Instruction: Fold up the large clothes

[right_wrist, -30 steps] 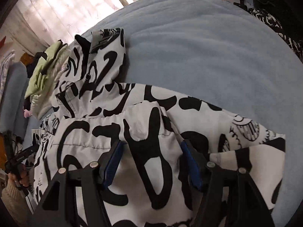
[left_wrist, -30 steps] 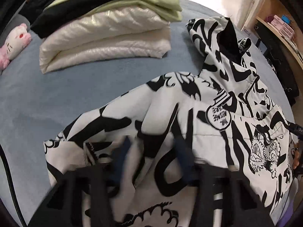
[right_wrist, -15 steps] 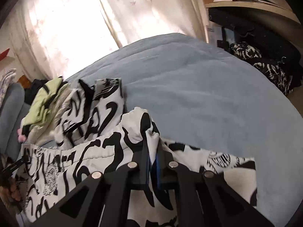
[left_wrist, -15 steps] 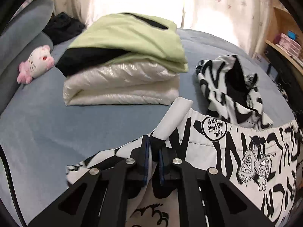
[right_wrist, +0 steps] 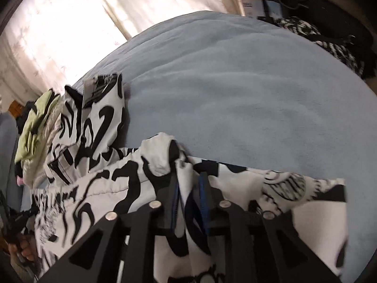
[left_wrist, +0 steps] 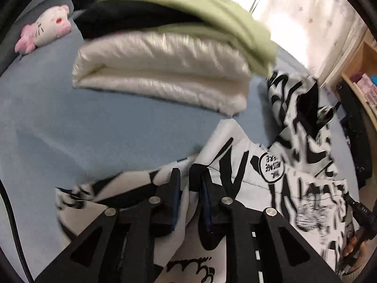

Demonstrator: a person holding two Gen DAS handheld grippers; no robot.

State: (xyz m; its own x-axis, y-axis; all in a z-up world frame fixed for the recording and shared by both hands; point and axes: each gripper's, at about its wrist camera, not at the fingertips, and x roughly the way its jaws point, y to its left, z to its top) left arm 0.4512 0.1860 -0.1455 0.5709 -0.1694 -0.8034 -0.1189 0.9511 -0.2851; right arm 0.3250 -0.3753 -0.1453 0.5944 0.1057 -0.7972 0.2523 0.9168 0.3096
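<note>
A white jacket with black graffiti print (left_wrist: 271, 188) lies spread on the blue bed, hood (left_wrist: 294, 99) toward the window. My left gripper (left_wrist: 190, 176) is at its left shoulder area. A pinched ridge of fabric stands between the jaws, which are opening, and the blue pads (left_wrist: 176, 198) show beside the cloth. My right gripper (right_wrist: 188, 174) is on the jacket (right_wrist: 106, 188) at the other side. Its jaws are opening too, around a loose fold that bunches up past the fingertips. Each view shows the other hand (left_wrist: 353, 247) (right_wrist: 23, 252) at its edge.
A folded stack stands beyond the jacket's left side: a white puffer (left_wrist: 160, 70) under black and green garments (left_wrist: 200, 7). A pink-and-white plush (left_wrist: 44, 30) lies far left. Bare blue blanket (right_wrist: 235, 82) stretches right. Dark clothes (right_wrist: 329, 35) and a shelf (left_wrist: 362, 75) border the bed.
Both grippers stood wide over the jacket, then closed on pinches of fabric and lifted them. Now both pairs of jaws have parted slightly, and both views have rolled.
</note>
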